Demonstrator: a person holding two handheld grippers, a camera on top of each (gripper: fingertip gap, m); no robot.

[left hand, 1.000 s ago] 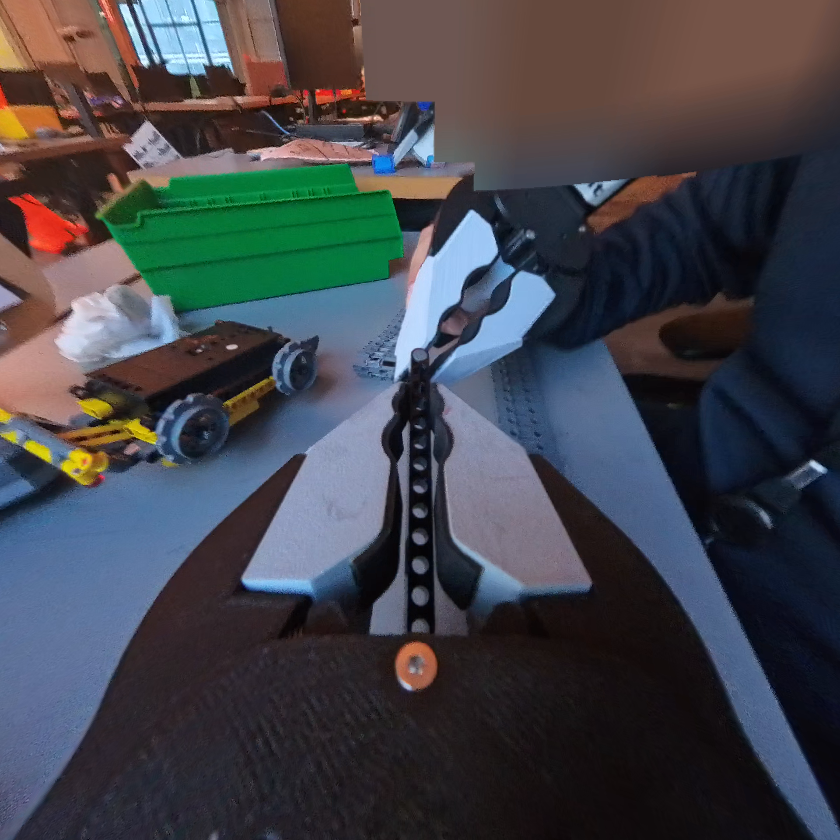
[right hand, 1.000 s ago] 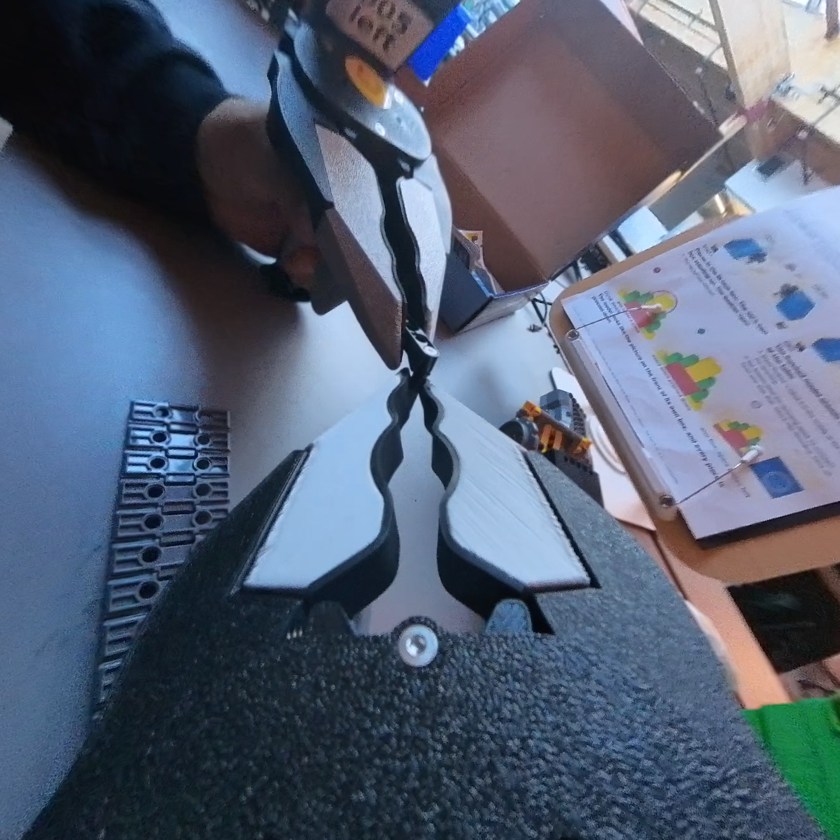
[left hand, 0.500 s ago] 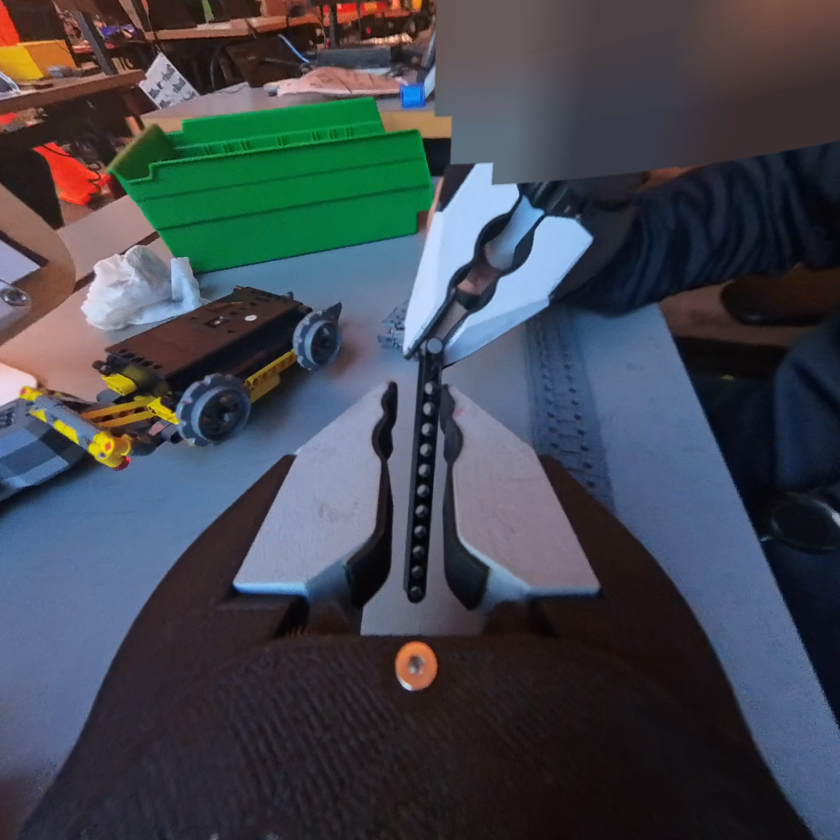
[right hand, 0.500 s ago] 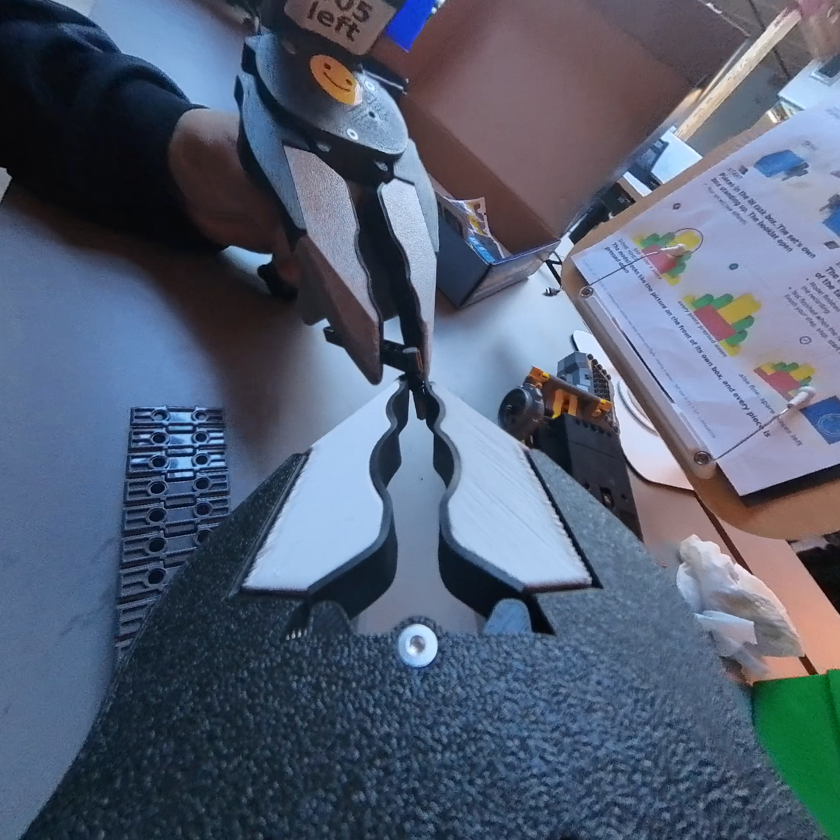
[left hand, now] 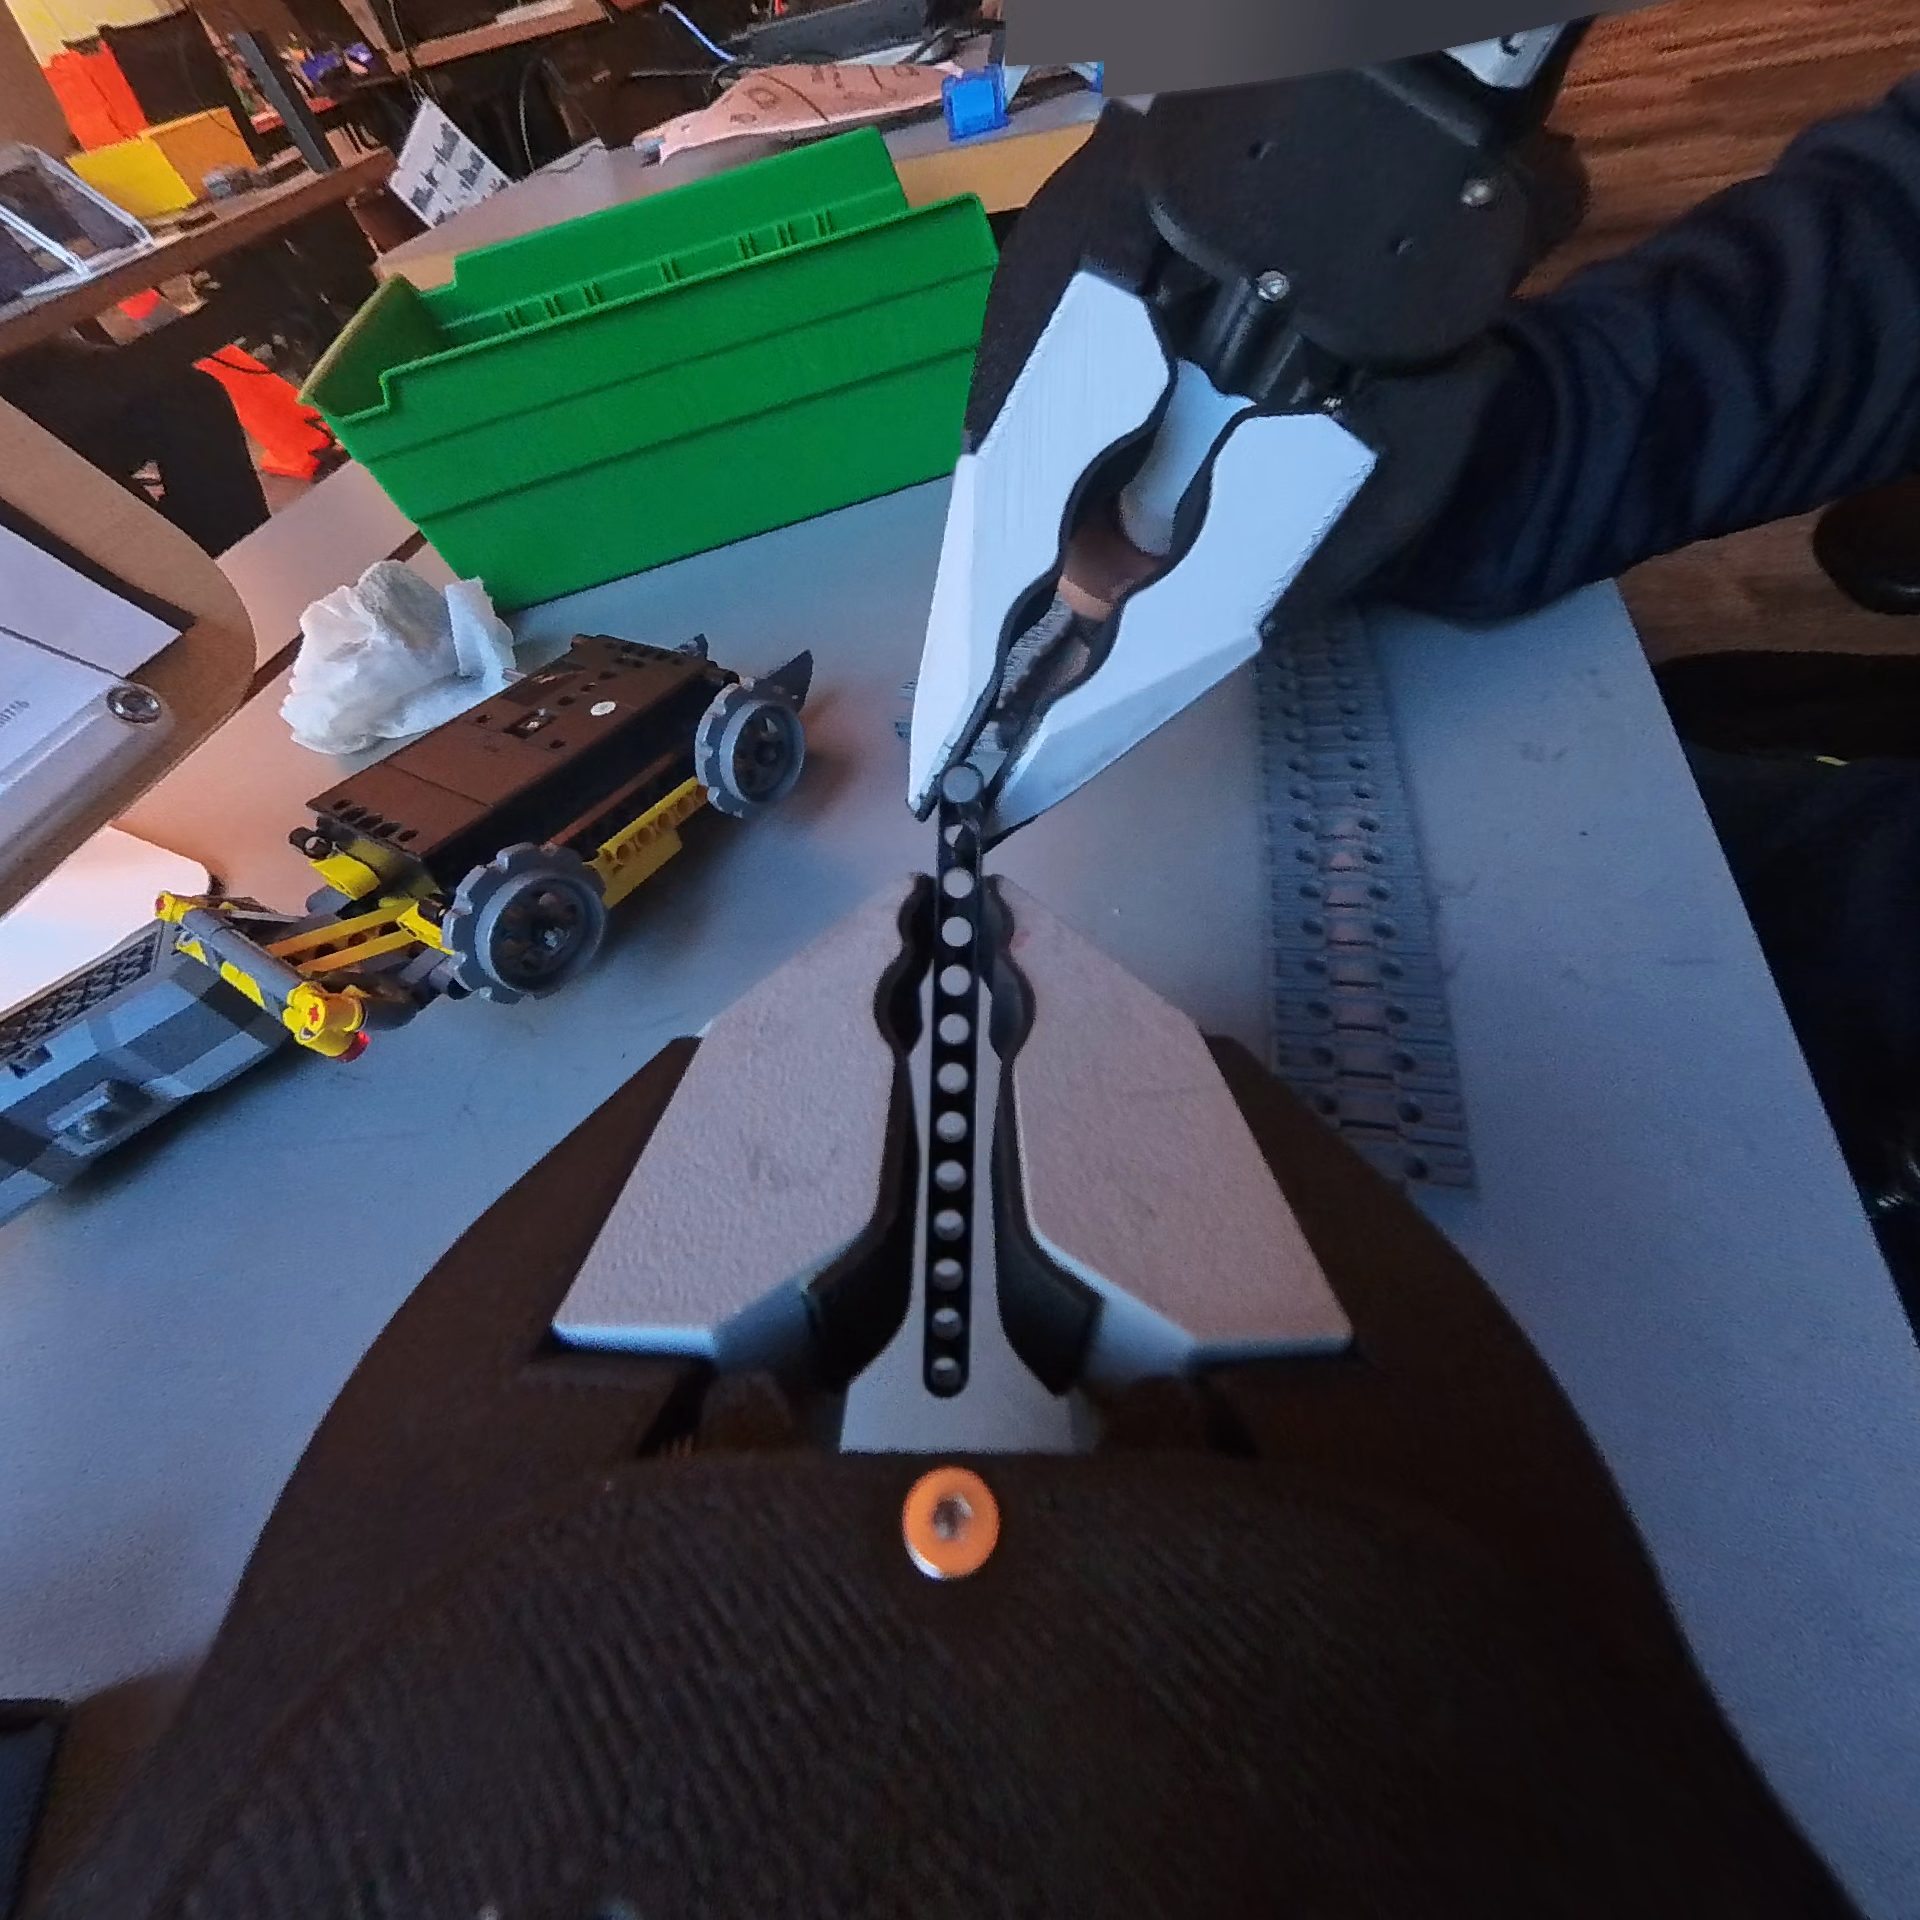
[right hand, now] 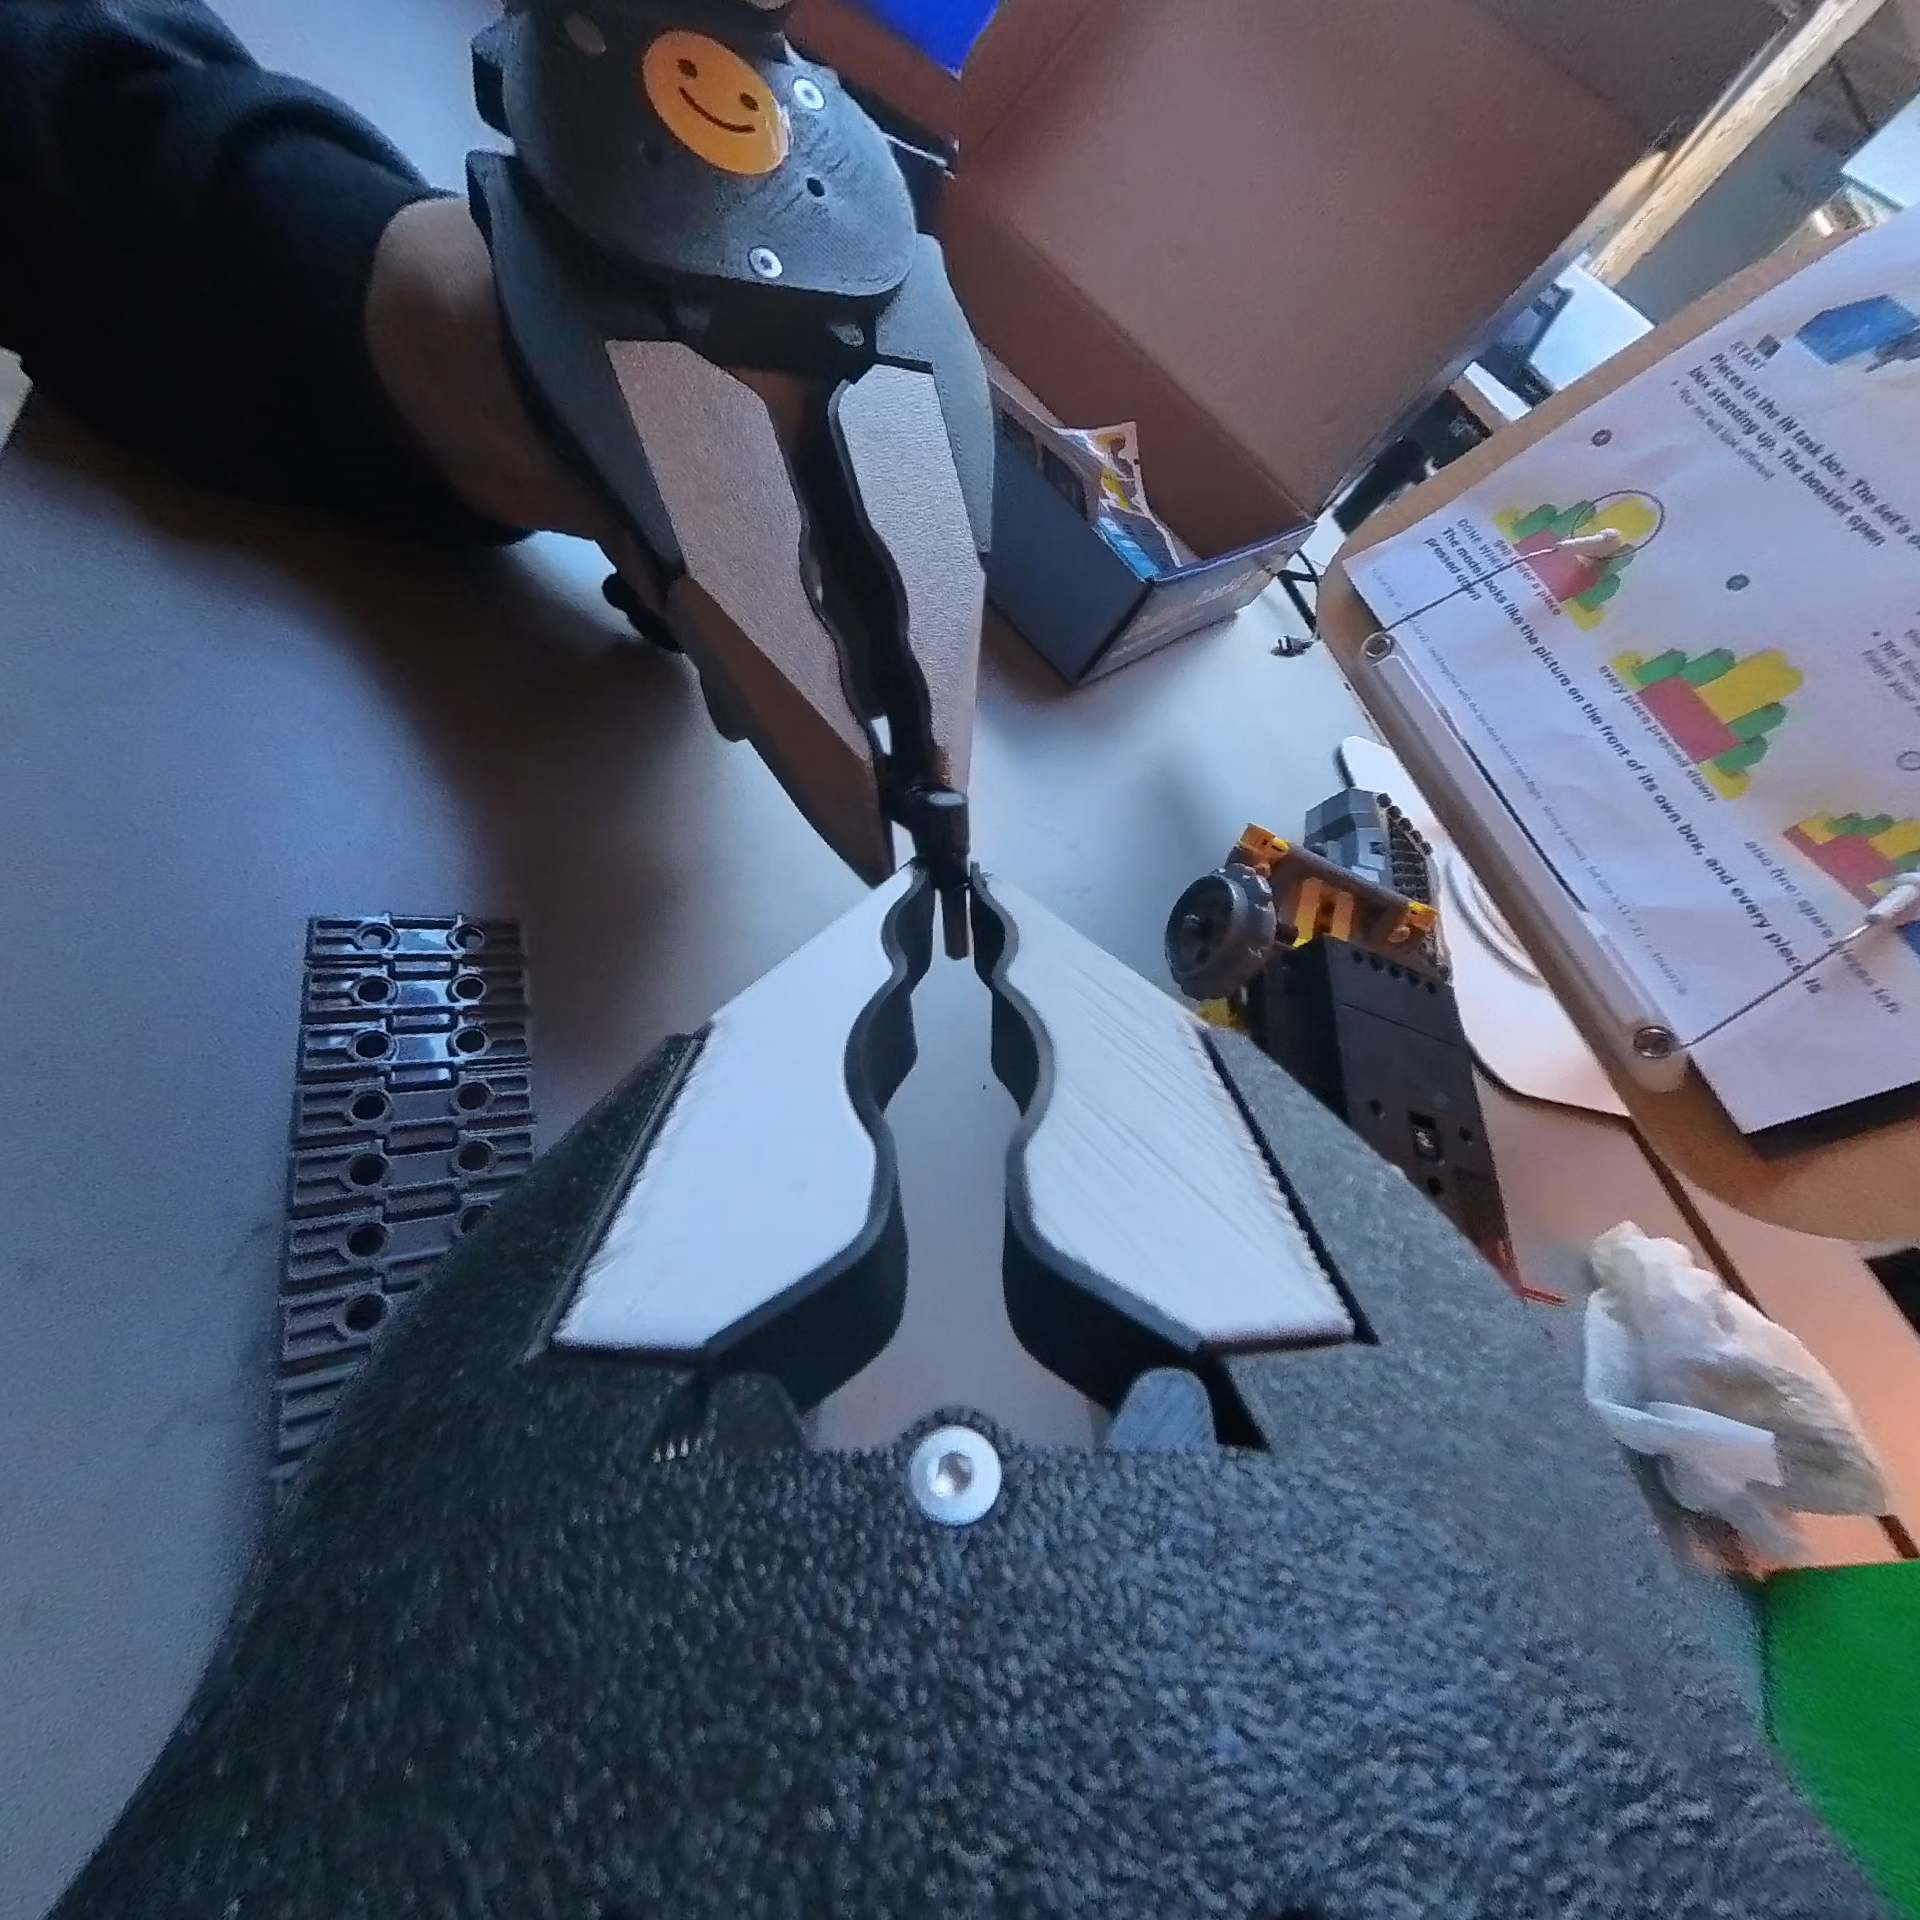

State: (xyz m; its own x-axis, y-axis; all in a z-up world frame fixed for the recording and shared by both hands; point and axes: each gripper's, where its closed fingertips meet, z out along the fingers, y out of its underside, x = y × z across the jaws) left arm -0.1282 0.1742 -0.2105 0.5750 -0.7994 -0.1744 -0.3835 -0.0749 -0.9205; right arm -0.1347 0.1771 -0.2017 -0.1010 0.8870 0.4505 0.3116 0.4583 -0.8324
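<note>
Your left gripper (left hand: 956, 899) was found closed narrow on a long black perforated beam (left hand: 951, 1122), which lay lengthwise in the slot between its fingers, holes facing the camera, with the far end standing just proud of the tips. Your right gripper (right hand: 948, 894) met it tip to tip: its jaws were drawn in close around that protruding end, where a small black pin (right hand: 935, 805) sat crosswise through the beam. Contact on the right side appeared to be a pinch, though the margin either side of the part was very slim.

Pose was noted as follows. You held the left gripper roughly level and pointing across the grey table (left hand: 208, 1299); the right one came down onto the beam at a steep angle from the far side, a dark sleeve (left hand: 1662, 395) behind it. Both tools and the beam were off the surface. In the right wrist view your hand (right hand: 468, 416) was wrapped around the left tool's body, below an orange smiley sticker (right hand: 712, 99).

Surroundings, working outward: a strip of dark track links (left hand: 1351, 935) lay flat on the table just beside the right gripper. A black and yellow wheeled model (left hand: 520, 821) stood to the other side, with a crumpled white tissue (left hand: 384, 655) near it and a green bin (left hand: 675, 436) beyond. An instruction sheet on a board (right hand: 1662, 727), a small blue box (right hand: 1091, 582) and a cardboard box (right hand: 1247, 260) stood well apart from the work
</note>
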